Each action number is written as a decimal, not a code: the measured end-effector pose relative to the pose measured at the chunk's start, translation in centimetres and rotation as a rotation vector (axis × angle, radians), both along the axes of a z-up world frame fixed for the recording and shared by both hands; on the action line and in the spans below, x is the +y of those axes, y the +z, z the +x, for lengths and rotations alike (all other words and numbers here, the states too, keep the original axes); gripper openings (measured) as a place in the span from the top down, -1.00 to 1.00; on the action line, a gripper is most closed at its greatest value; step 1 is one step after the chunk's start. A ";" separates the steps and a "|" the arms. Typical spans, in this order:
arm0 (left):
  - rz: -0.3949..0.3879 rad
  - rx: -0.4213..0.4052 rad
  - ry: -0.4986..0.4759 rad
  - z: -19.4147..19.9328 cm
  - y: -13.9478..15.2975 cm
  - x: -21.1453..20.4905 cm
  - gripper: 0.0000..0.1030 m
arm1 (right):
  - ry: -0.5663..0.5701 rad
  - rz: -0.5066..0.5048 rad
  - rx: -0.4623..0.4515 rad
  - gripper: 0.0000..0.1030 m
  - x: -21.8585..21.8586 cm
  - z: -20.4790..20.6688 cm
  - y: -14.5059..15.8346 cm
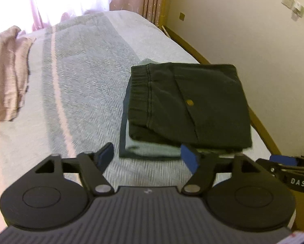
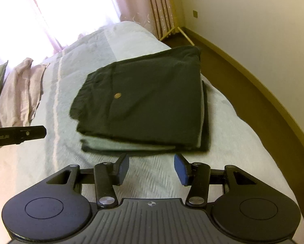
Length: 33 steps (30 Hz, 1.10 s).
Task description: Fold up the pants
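Dark green cotton pants (image 1: 189, 105), folded into a flat square packet with a brass button on the pocket flap, lie near the right edge of the bed (image 1: 80, 77), on its pale grey-white woven cover. They rest on top of another folded garment (image 1: 152, 149), pale grey with dark trim, whose near edge shows beneath them. Left claw (image 1: 148, 158): blue-padded jaws wide apart, nothing between them, hanging above the cover just short of the stack. Right claw (image 2: 152, 169): jaws apart, empty, likewise clear of the stack. Folded pinkish cloth (image 1: 7, 73) lies by the bed's far left edge. Pink curtains (image 2: 131, 2) beyond.
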<state>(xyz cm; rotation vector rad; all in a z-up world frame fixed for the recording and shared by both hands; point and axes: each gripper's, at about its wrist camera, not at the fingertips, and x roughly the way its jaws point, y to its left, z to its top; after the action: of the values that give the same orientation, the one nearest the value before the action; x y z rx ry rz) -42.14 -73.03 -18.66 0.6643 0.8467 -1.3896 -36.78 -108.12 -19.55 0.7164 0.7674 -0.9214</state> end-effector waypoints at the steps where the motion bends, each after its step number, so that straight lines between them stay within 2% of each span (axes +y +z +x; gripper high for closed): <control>1: -0.002 -0.005 -0.012 -0.5 0.9 1.0 -0.44 | -0.005 -0.001 -0.001 0.06 0.9 -0.2 0.5; 9: -0.040 -0.027 -0.070 -2.2 6.1 8.2 -0.69 | -0.080 -0.033 0.025 0.00 6.7 -1.4 5.6; 12: -0.084 -0.012 -0.080 -2.4 8.3 11.1 -0.78 | -0.094 -0.068 -0.010 0.00 9.1 -2.2 7.8; 16: -0.166 -0.053 -0.096 -2.6 10.8 15.0 -0.86 | -0.106 -0.065 -0.069 0.00 12.5 -2.8 10.3; 18: -0.181 -0.024 -0.107 -2.3 11.8 16.8 -0.86 | -0.115 -0.061 -0.092 0.00 14.1 -3.0 11.3; 20: -0.179 -0.014 -0.117 -2.0 12.5 18.4 -0.86 | -0.130 -0.064 -0.103 0.00 16.0 -3.2 12.2; 24: -0.179 -0.057 -0.128 -1.5 13.7 21.8 -0.85 | -0.145 -0.068 -0.100 0.00 19.8 -3.0 13.5; 33: -0.160 -0.037 -0.117 1.2 15.0 28.4 -0.86 | -0.133 -0.089 -0.110 0.00 28.1 -1.7 15.5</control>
<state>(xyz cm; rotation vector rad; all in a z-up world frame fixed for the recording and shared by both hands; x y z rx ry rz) -40.89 -44.65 -3.68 0.6211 0.6680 -1.5284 -38.53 -80.05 -4.03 0.7398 0.5835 -1.0213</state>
